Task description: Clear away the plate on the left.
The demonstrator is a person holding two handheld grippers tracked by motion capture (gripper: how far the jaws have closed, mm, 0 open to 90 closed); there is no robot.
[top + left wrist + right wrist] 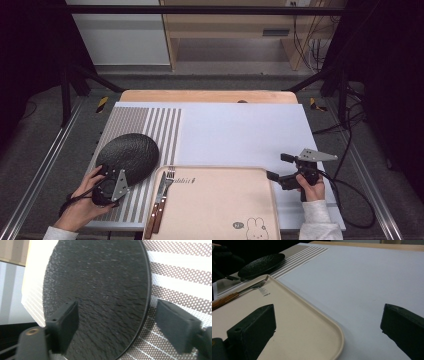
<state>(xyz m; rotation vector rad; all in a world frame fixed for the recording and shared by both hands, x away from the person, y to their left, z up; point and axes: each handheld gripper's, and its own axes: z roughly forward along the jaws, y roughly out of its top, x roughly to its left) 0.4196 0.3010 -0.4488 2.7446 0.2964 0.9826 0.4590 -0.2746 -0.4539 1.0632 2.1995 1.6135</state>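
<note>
A black textured plate point(128, 155) lies on the striped mat point(162, 122) at the left. My left gripper point(111, 172) is at the plate's near edge. In the left gripper view it point(116, 307) stands open: one jaw is over the plate point(100, 285), the other over the mat beyond the rim, and the jaws are well apart. A beige tray point(215, 205) sits at the front middle, with a fork point(169, 176) and a knife point(159, 192) along its left side. My right gripper point(279, 167) is open just right of the tray, its jaws point(328, 311) straddling the tray's corner point(294, 322) with nothing held.
A white cover point(240, 130) spreads over the table's middle and right. The wooden table edge point(207, 96) runs along the back. A rabbit picture point(255, 227) marks the tray's near right. Metal rails flank the table, and cables point(350, 200) trail at the right.
</note>
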